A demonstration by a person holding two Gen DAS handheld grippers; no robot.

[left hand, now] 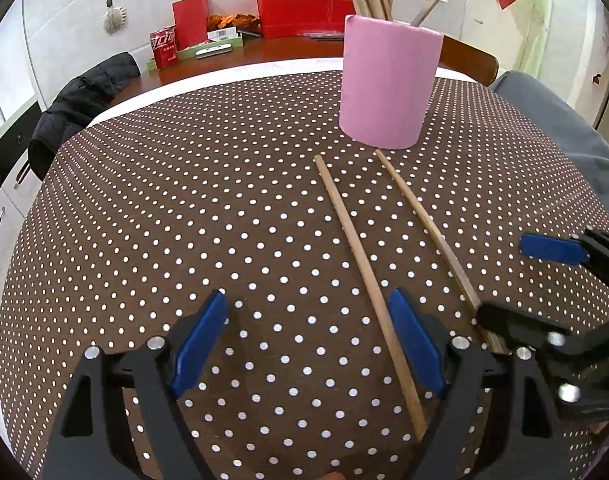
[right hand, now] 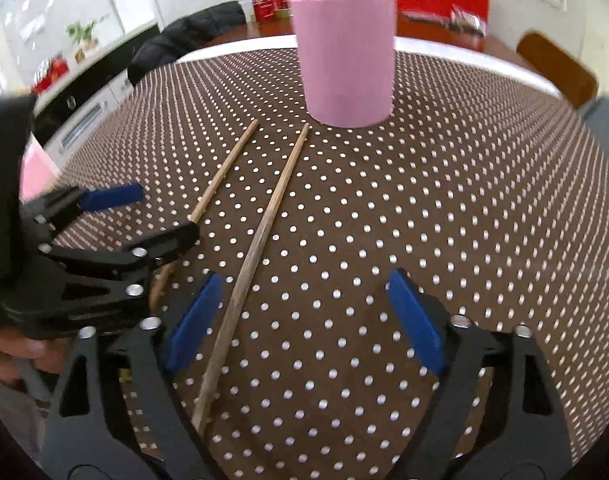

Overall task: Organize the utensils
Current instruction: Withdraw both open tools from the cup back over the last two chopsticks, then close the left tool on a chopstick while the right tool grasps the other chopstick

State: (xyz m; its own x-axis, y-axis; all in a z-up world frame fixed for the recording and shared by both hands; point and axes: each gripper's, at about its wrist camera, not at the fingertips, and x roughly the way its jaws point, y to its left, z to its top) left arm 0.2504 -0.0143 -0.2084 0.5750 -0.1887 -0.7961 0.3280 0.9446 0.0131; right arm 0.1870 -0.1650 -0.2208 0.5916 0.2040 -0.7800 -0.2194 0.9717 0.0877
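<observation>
On dotted tablecloth (left hand: pixel 208 200), 2 chopsticks (left hand: pixel 368 280) lie before pink holder (left hand: pixel 388 84); left gripper (left hand: pixel 312 344) & right gripper (right hand: pixel 304 320) both spread wide, gripping nothing.

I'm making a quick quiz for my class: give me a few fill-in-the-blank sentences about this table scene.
1. The number of chopsticks lying loose on the cloth is ____.
2. The colour of the cup holding more sticks is ____.
3. The brown tablecloth has white ____.
4. The fingers of the left gripper have pads coloured ____.

Missing words: two; pink; dots; blue
</observation>
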